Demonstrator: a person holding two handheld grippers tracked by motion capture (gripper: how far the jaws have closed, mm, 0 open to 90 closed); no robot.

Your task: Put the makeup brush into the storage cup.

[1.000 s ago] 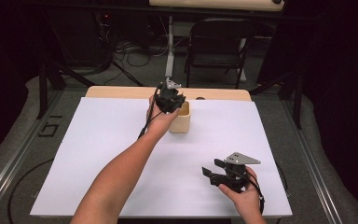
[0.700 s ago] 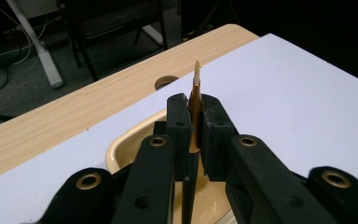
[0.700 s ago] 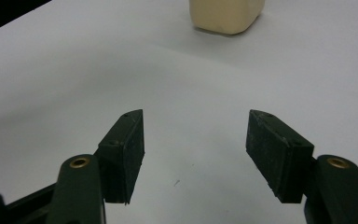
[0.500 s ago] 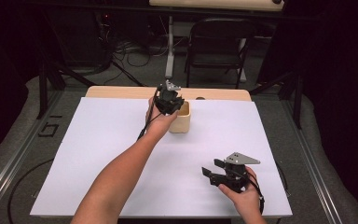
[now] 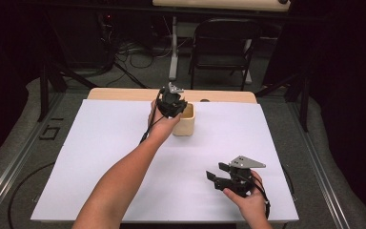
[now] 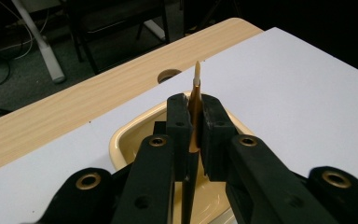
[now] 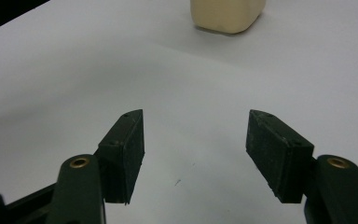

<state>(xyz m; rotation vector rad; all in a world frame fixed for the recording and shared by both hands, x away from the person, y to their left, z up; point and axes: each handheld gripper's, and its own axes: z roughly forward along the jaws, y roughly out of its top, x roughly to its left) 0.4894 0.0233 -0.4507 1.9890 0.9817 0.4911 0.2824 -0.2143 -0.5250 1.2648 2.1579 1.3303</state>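
A cream-coloured square cup (image 5: 185,120) stands at the far middle of the white table. My left gripper (image 5: 171,102) hovers right over its rim. In the left gripper view that gripper (image 6: 195,126) is shut on a thin brown stick with a pale tip (image 6: 196,77); the stick's lower end reaches down toward the cup's opening (image 6: 135,135). My right gripper (image 5: 218,172) rests near the table's front right, open and holding nothing. The right gripper view has its jaws wide apart (image 7: 193,149) over bare white surface, with the cup (image 7: 227,14) far ahead.
The white board (image 5: 100,157) covers a wooden tabletop (image 5: 124,94) whose far strip has a round cable hole (image 5: 204,100). Behind the table stand a black folding chair (image 5: 221,45), a table leg and floor cables.
The left gripper has barely shifted, staying over the cup with the stick. The right gripper has not moved.
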